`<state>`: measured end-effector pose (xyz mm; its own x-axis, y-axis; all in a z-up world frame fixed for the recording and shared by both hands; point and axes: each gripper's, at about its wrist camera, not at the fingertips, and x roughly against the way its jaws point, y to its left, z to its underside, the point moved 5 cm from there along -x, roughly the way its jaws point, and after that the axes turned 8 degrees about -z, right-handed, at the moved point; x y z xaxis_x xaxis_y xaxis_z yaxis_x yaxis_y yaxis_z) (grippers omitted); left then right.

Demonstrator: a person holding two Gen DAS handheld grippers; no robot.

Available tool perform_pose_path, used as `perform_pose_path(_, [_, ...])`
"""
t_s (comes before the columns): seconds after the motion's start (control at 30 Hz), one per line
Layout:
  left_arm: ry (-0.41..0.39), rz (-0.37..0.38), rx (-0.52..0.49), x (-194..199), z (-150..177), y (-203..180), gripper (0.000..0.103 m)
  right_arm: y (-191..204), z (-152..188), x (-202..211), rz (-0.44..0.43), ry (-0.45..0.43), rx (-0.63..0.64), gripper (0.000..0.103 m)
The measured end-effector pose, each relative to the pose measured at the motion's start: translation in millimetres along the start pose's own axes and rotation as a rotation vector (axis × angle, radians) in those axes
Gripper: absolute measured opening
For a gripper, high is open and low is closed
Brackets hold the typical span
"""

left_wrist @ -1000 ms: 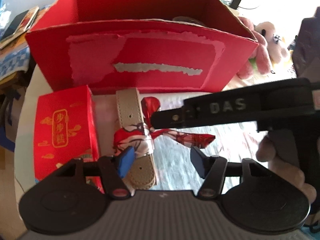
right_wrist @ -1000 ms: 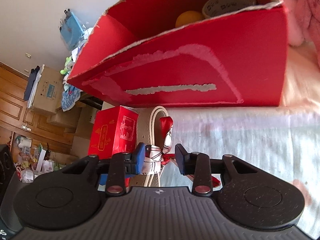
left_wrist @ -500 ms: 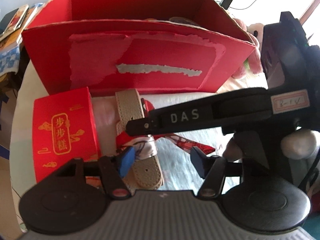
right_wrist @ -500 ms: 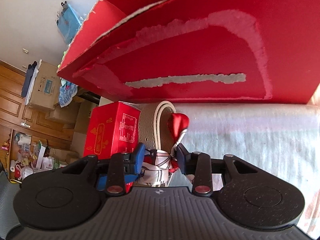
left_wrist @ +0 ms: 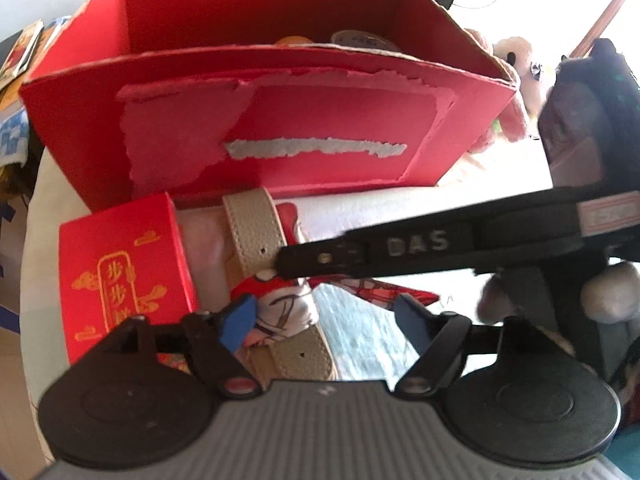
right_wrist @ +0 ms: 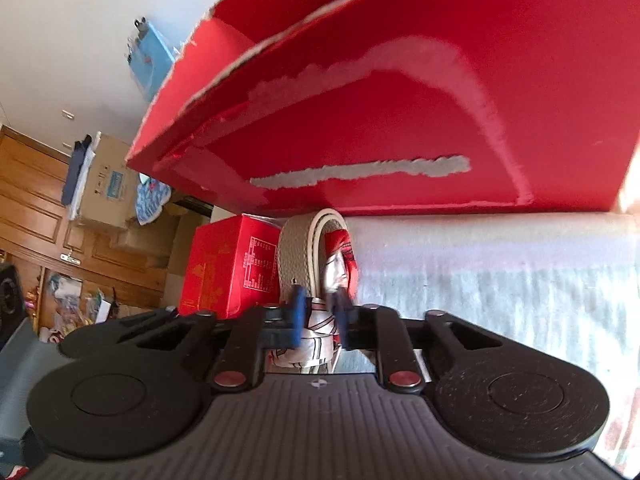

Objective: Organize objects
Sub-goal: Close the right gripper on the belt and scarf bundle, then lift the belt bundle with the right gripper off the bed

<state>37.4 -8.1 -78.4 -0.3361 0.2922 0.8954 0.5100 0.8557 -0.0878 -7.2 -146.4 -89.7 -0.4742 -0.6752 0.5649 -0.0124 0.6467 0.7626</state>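
Left wrist view: the beige belt [left_wrist: 256, 236] runs near to far on the table, far end at the big red box [left_wrist: 280, 120], a red-and-white scarf [left_wrist: 284, 308] knotted round it. The left gripper [left_wrist: 324, 316] hovers over it, jaws wide apart. The right gripper [left_wrist: 280, 268] reaches in from the right, low and level. A small red carton [left_wrist: 124, 268] stands just left.

Right wrist view: the right gripper [right_wrist: 318, 320] is clamped on the scarf [right_wrist: 320, 332]; the belt [right_wrist: 296, 252] stretches away towards the box [right_wrist: 400, 120].
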Motion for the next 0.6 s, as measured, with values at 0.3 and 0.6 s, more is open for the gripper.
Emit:
perform_pose_path(0.3, [0.007, -0.082, -0.046, -20.9, -6.0, -13.8, 0.088, -14.4, -3.5, 14.1, -0.025, -0.039, -0.054, 0.020])
perform_pose_path(0.6, [0.018, -0.169, -0.089, -38.2, -4.3, -25.5, 0.085, -14.6, -4.8, -3.3, -0.079, 0.015, -0.074, 0.034])
